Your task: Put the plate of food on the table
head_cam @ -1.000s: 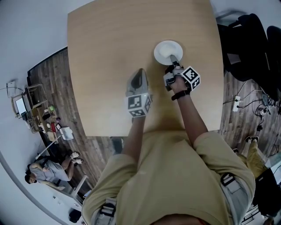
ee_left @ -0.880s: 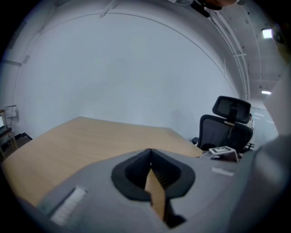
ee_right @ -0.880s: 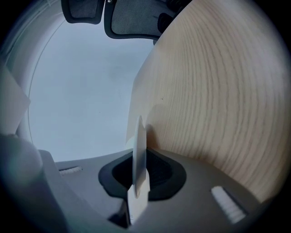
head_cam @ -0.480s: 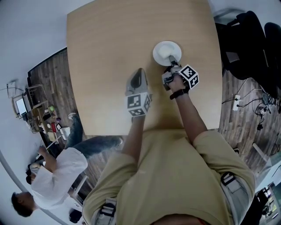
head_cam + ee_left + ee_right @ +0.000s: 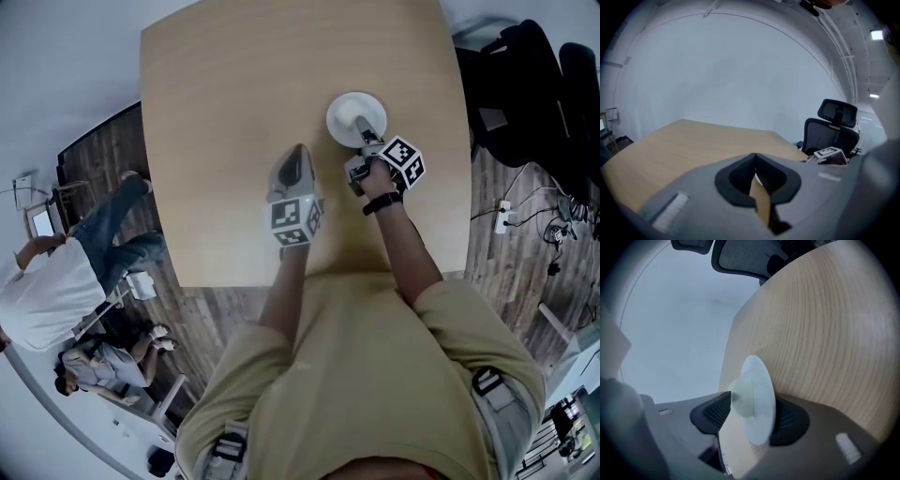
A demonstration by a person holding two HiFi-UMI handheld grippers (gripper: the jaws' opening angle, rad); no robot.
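A small white plate (image 5: pixel 356 117) with a pale lump of food (image 5: pixel 743 397) rests on the light wooden table (image 5: pixel 234 112), right of the middle. My right gripper (image 5: pixel 367 132) reaches to its near rim. In the right gripper view the plate (image 5: pixel 761 380) stands between the jaws, which are opening; a strip of table shows between the left pad and the plate. My left gripper (image 5: pixel 298 152) hovers over the table left of the plate, its tips together and nothing in them (image 5: pixel 755 157).
Black office chairs (image 5: pixel 525 84) stand off the table's right edge; one chair (image 5: pixel 836 124) shows in the left gripper view. On the wooden floor at the left a person in white (image 5: pixel 47 291) walks and another person (image 5: pixel 103 366) sits. The table's near edge runs close to my body.
The plate and both grippers stay almost where they were. A person in a white top has walked through the floor area at the left.
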